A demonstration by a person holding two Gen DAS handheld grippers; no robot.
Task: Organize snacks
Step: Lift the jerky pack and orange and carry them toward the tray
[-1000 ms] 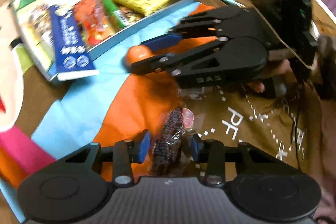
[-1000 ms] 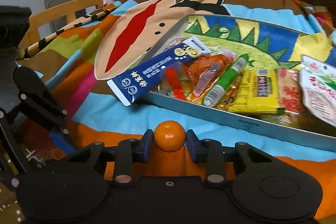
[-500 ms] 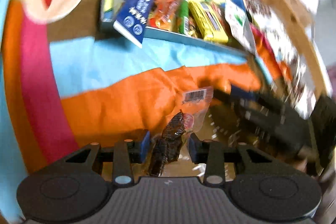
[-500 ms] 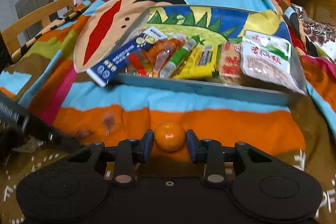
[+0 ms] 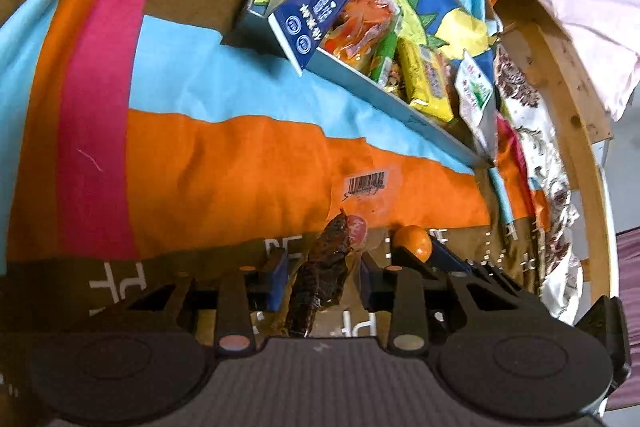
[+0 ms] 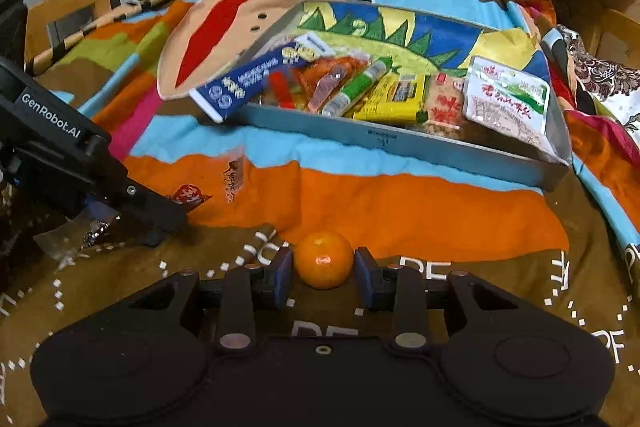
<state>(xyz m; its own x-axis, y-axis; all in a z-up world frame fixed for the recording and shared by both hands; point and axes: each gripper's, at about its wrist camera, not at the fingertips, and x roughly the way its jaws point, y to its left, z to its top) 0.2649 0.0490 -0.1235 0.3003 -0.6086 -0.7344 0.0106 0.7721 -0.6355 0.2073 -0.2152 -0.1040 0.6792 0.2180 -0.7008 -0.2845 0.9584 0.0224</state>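
Two snacks, a mandarin and a dried-meat packet, are pinched between fingers; both should be lifted clear over the tray's near wall.

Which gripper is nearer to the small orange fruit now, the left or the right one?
Right. The right gripper has the orange fruit between its fingertips. The left gripper is beside it, holding a dark snack packet, with the fruit just past its right finger.
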